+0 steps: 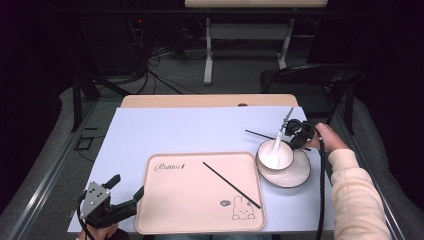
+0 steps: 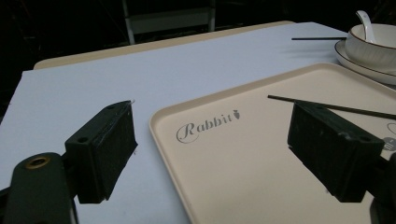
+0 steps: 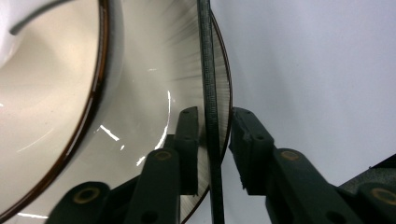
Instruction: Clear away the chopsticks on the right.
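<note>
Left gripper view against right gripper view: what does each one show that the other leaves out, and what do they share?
Left gripper view's own: the left gripper, jaws wide open astride the edge of a cream tray lettered Rabbit, with a chopstick lying on it. Right gripper view's own: the right gripper, jaws either side of a second chopstick, a gap at one pad. Shared: that second chopstick, the bowl, the plate under it and the pale table cover.
</note>
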`<control>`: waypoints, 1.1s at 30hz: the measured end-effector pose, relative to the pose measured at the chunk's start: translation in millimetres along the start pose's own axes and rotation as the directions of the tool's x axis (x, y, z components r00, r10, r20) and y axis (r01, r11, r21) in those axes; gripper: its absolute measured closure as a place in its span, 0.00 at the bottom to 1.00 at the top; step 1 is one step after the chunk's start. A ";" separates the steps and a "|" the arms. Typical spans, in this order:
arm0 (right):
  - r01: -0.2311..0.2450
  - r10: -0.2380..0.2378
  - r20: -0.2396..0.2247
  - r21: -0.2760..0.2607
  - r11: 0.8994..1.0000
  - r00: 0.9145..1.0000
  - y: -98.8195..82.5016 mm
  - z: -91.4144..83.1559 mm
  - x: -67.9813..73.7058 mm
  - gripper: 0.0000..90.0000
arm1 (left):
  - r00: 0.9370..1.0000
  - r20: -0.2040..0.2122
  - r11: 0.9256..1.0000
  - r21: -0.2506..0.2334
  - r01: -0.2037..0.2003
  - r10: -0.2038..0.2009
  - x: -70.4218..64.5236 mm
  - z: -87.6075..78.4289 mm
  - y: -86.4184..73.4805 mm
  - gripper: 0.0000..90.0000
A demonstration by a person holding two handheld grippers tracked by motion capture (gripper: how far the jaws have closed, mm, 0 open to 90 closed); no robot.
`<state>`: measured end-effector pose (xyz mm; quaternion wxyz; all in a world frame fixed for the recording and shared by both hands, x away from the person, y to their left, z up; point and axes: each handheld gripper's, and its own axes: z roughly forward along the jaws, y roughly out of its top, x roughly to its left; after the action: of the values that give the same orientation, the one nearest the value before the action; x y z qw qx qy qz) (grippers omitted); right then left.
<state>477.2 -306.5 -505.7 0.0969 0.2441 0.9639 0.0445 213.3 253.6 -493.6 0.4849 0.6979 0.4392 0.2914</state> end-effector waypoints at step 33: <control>-0.086 0.100 0.131 -0.109 0.990 0.986 -14.0 -48.5 6.9 0.95 | 1.000 -0.001 1.000 -0.001 0.000 0.000 -0.4 0.1 0.1 0.17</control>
<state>454.7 -317.3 -461.3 0.1728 0.2863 0.9389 0.0817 213.3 253.2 -493.5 0.4850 0.6975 0.4394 0.2919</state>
